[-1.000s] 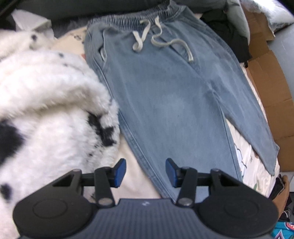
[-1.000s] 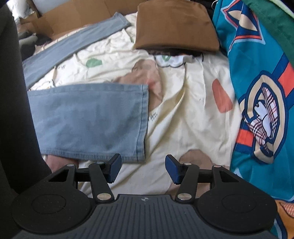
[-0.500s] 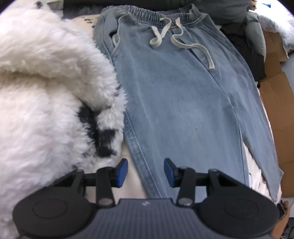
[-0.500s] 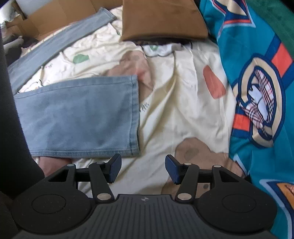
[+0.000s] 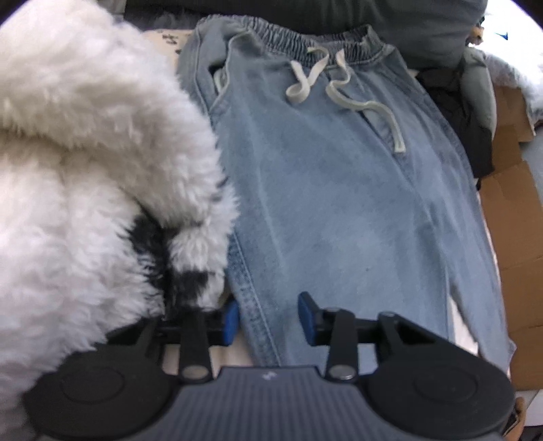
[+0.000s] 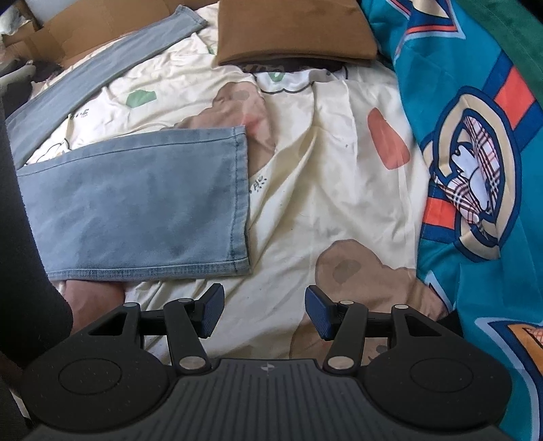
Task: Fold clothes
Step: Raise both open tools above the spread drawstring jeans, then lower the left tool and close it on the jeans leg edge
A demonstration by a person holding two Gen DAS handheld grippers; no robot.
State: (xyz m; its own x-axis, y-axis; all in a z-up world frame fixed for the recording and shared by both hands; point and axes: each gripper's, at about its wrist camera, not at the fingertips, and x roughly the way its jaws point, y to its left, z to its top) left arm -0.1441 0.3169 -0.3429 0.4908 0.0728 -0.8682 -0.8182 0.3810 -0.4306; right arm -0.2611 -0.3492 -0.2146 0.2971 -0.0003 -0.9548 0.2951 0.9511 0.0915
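Light blue jeans [image 5: 339,190] with an elastic waist and a white drawstring [image 5: 339,91] lie flat on the bed. My left gripper [image 5: 268,319] hangs low over their left side seam, jaws closing, the seam edge between the blue pads without being pinched. In the right wrist view one jeans leg [image 6: 142,207] ends in a hem [image 6: 239,200] on the cream printed sheet [image 6: 322,190], and the other leg [image 6: 101,64] runs along the back. My right gripper [image 6: 263,312] stands open just right of and below that hem, nothing between its fingers.
A fluffy white and black garment [image 5: 95,176] crowds the left gripper's left side. Dark clothes [image 5: 465,118] and cardboard [image 5: 512,244] lie to the right. A folded brown garment [image 6: 292,30] sits at the back, a teal printed blanket [image 6: 475,142] on the right, a dark sleeve [image 6: 20,257] at left.
The left gripper has dropped closer to the jeans and its jaws have narrowed around the side seam. The right view has crept slightly nearer the sheet, jaws unchanged.
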